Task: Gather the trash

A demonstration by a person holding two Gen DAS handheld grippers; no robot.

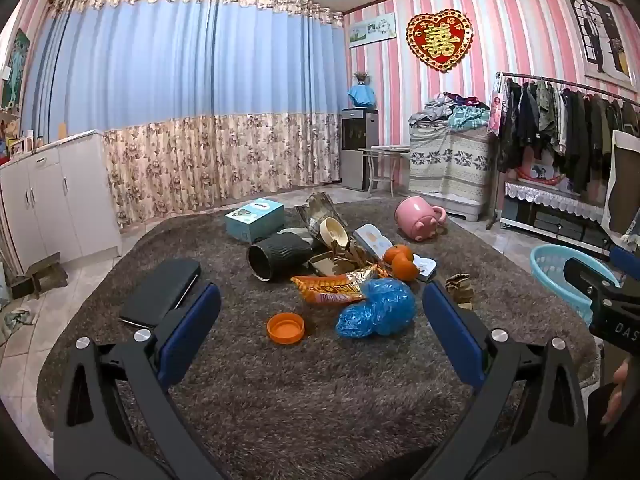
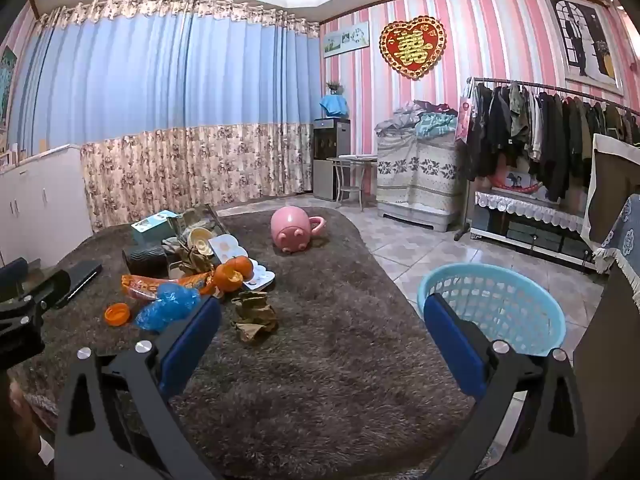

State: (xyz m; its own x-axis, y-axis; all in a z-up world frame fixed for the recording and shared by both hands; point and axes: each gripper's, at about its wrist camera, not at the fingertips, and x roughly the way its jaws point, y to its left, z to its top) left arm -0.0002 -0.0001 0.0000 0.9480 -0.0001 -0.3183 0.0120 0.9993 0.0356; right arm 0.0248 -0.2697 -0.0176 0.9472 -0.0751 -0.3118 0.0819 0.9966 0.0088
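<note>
Trash lies in a pile on the brown shaggy rug (image 1: 280, 392): an orange lid (image 1: 285, 327), a crumpled blue plastic bag (image 1: 376, 307), an orange snack wrapper (image 1: 332, 286), orange peels (image 1: 402, 262), a black corrugated cup (image 1: 278, 258) and crumpled brown paper (image 2: 254, 314). My left gripper (image 1: 322, 312) hovers open just short of the lid and blue bag, with nothing between its fingers. My right gripper (image 2: 322, 320) is open too, above bare rug, with the light blue basket (image 2: 494, 300) behind its right finger. The blue bag (image 2: 168, 306) lies left of its left finger.
A black flat case (image 1: 160, 292) lies left on the rug, a teal box (image 1: 254, 220) and a pink pig-shaped pot (image 1: 418, 218) farther back. White cabinets (image 1: 48, 200) stand left; a clothes rack (image 2: 540, 140) and covered furniture line the right wall beyond tiled floor.
</note>
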